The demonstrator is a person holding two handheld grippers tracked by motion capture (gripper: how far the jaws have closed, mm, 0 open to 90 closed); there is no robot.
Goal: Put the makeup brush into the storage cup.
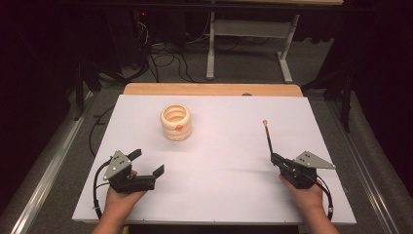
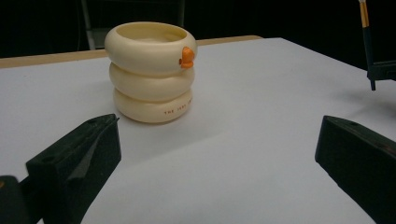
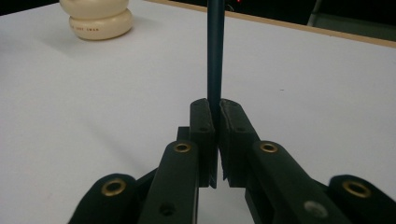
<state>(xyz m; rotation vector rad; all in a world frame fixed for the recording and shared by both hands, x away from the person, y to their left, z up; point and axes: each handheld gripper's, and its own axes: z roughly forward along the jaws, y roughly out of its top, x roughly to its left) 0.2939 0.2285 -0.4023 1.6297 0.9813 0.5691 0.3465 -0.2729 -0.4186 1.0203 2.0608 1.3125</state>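
Right gripper [image 1: 275, 158] pinching a thin dark brush [image 1: 267, 136], left gripper [image 1: 147, 163] jaws spread, glossy cream ringed holder [image 1: 176, 122] with orange duck, matte white table [image 1: 234, 146], dark room

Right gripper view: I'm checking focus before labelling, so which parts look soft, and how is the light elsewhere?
Right gripper view: the near fingers are blurred, the brush handle fairly crisp. Left gripper view: the cup is sharp, with a soft shadow. High view: bright table, dark surroundings.
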